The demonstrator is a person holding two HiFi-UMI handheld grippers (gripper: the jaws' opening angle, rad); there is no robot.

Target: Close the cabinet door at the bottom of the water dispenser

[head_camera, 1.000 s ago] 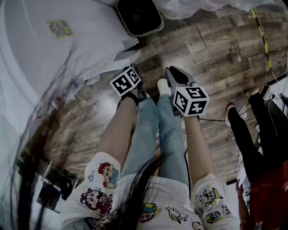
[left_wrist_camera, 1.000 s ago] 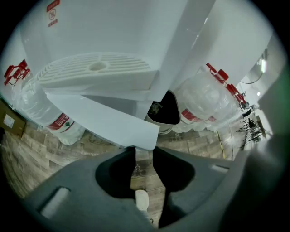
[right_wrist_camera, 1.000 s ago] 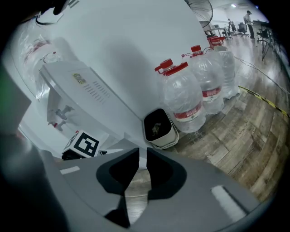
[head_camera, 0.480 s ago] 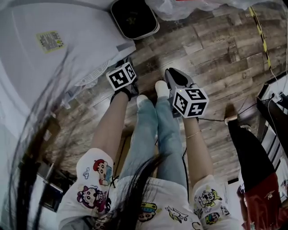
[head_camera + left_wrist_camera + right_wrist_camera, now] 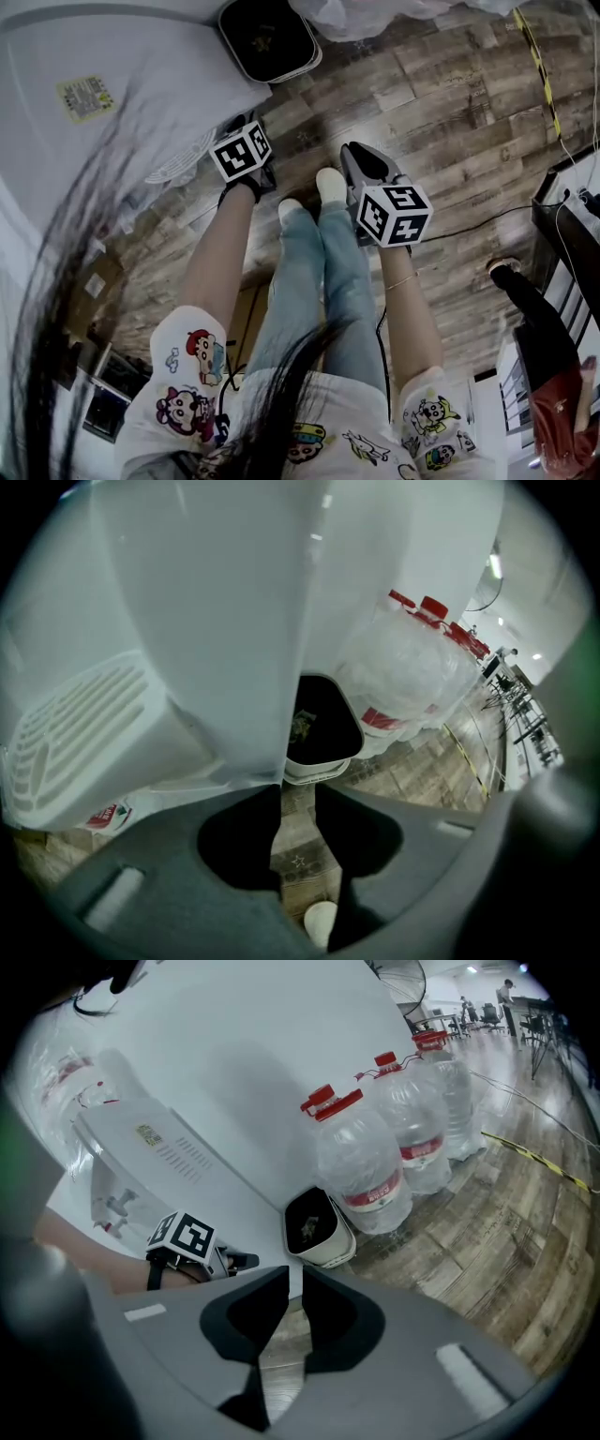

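Left tool (image 5: 298, 789) steeply down by cabinet door (image 5: 216, 639), right tool (image 5: 295, 1274) slanted down, both slightly parted, empty

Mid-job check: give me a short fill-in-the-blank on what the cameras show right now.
The water bottles have ___ caps.
The bin beside them is ___ inside.
The gripper nearest the white dispenser is the ___ one.
The right gripper has only the wooden ___ showing between its jaws.
Missing words: red; black; left; floor.

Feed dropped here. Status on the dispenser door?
Left tongs open, empty, at cabinet door edge. Right tongs open, empty, clear. Door's closure unclear. Bin nearby, not blocking.
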